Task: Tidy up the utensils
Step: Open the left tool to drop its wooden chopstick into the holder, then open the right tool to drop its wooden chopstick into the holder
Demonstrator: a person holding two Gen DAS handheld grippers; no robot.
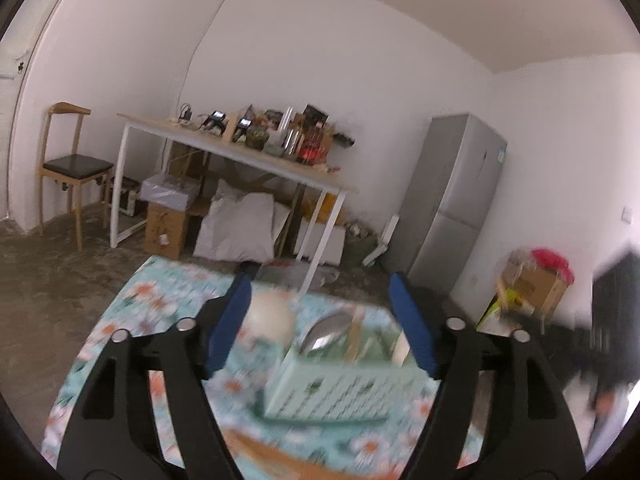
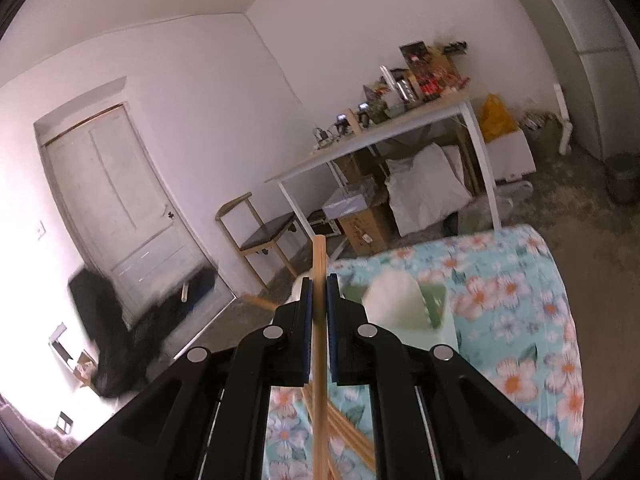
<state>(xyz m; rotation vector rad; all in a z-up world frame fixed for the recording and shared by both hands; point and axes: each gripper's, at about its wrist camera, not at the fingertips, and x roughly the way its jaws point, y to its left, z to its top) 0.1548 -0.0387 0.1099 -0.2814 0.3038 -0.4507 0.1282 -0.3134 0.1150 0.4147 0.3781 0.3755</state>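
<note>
A pale green slotted utensil basket [image 1: 332,394] stands on a floral tablecloth [image 1: 160,300]. It holds a metal spoon [image 1: 326,330], a wooden stick [image 1: 354,334] and a white piece. My left gripper [image 1: 322,322] is open above and behind the basket, empty. My right gripper [image 2: 318,312] is shut on a wooden chopstick [image 2: 319,264] that points up and away. More wooden chopsticks [image 2: 348,436] lie on the cloth under it. The green basket [image 2: 436,320] with a white utensil [image 2: 396,300] is just right of the right gripper.
A white round object [image 1: 268,312] stands on the cloth left of the basket. Wooden sticks [image 1: 280,456] lie near the front edge. Beyond the table: a cluttered white desk [image 1: 240,152], a chair [image 1: 74,168], a fridge [image 1: 452,200], boxes, a door [image 2: 116,208].
</note>
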